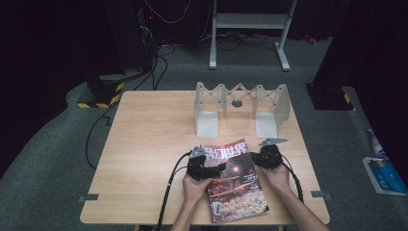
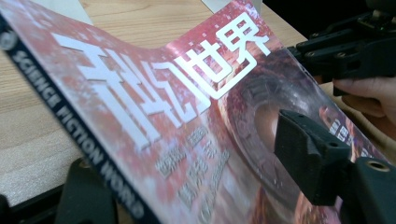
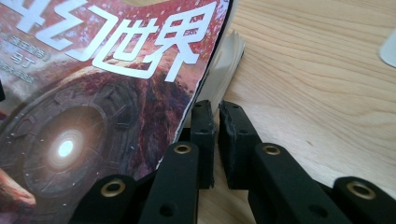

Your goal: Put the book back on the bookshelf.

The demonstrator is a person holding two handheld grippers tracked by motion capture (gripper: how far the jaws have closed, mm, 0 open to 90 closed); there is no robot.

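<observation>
A wooden desk (image 1: 144, 144) is seen from the high view, with a grey folding rack (image 1: 240, 108) stood near its far edge. A magazine (image 1: 235, 183) lies at the near edge, right of the middle, slightly turned, one corner reaching the desk's front edge. Its glossy cover is printed in reds around a glowing round gate, with large white characters across the top and "SCIENCE FICTION WORLD" down the dark spine. The left hand-held gripper (image 2: 201, 182) is spread at the spine side, one jaw under the spine and the other above the cover without pressing on it, so nothing is pinched there. The right hand-held gripper (image 3: 215, 140) is pressed together at the open edge of the magazine; whether the cover or a page is caught between its jaws cannot be told. The cover is seen bowed upward in the left gripper view. From here the magazine could be dragged or tipped off the near edge if only one side is held, and the thin slick cover could be creased or torn by a pull from the right.
</observation>
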